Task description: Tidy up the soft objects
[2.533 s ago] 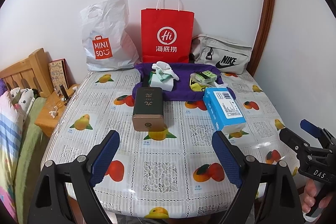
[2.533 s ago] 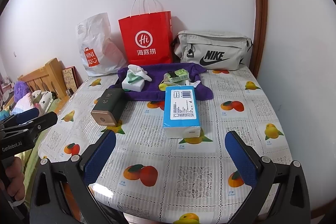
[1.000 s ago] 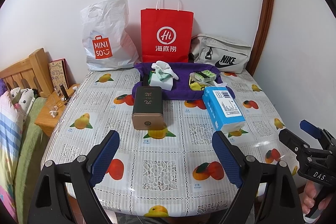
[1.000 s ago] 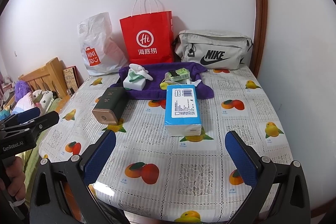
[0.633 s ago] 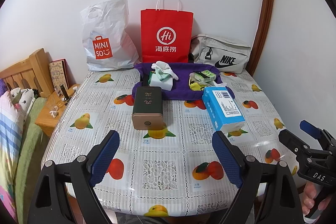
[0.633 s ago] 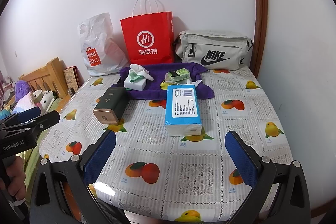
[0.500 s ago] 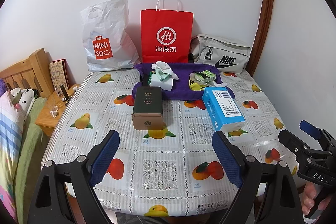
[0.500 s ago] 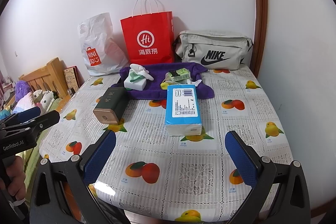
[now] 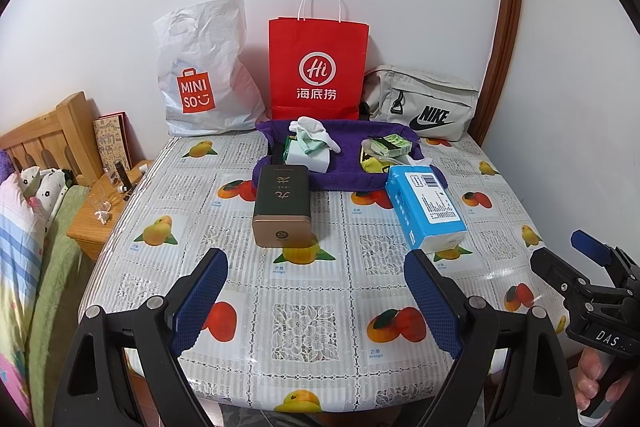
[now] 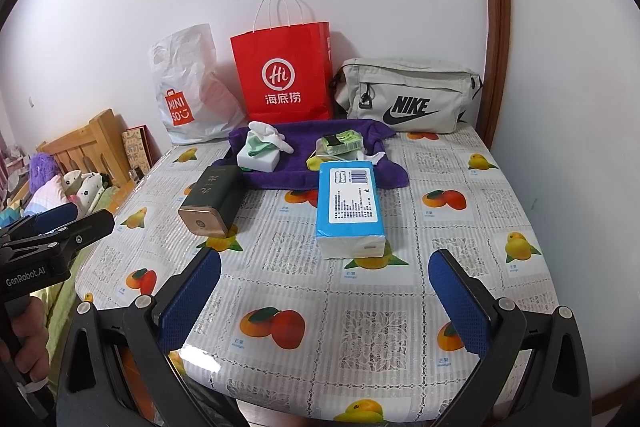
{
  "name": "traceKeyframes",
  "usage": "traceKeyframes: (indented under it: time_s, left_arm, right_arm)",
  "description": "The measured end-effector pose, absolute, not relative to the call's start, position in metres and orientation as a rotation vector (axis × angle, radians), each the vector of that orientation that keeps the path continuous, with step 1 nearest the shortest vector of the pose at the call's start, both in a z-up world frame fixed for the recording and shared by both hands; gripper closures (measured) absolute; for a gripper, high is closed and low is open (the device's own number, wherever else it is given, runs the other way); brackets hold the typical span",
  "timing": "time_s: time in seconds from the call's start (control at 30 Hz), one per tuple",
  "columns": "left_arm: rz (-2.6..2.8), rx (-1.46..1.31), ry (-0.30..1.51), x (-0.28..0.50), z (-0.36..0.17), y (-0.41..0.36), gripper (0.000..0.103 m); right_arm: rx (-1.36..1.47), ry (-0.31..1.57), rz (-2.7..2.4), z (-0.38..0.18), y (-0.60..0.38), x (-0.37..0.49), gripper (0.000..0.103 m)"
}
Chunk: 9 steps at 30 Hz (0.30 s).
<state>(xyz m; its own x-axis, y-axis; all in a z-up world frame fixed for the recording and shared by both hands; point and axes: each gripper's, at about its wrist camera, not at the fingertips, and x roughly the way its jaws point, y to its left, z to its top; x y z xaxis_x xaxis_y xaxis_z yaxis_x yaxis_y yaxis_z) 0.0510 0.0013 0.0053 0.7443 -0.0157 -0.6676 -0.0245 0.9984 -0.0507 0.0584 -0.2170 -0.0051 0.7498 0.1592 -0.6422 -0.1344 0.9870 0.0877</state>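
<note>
From the left wrist view, almost nothing has changed over the last couple of seconds: the left gripper [image 9: 316,291] still hangs above the near edge of the fruit-patterned plastic tablecloth [image 9: 304,319], jaws spread wide with nothing between them, and every object sits where it did. To my eye that means no sorting is under way at this instant. The purple terry towel [image 9: 348,139] lies rumpled at the back like a shallow nest; on it sit a white tissue pack with white and mint cloth bunched on top [image 9: 310,147] and a small green wrapped packet over something yellow [image 9: 386,151]. Just in front stand a dark green tin with a copper end [image 9: 282,203] and a blue plastic-wrapped tissue brick [image 9: 426,211], both off the towel.

From the right wrist view, the right gripper [image 10: 324,295] is likewise unmoved, jaws wide apart and holding nothing, facing the blue brick. Behind the towel stand a red paper carrier bag [image 10: 286,75], a white crinkled plastic shopping bag [image 10: 188,91] and a grey zipped waist bag [image 10: 408,95]; I cannot see inside any of them.
</note>
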Motion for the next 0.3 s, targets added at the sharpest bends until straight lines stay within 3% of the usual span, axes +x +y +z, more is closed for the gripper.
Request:
traceKeyframes:
  time_s: [0.3]
  left_arm:
    - [0.011,-0.052,0.735,0.0528,0.0046,0.0016,0.013]
  right_arm:
    - [0.034,0.71,0.164,-0.0057,-0.2152,0.0596,0.001]
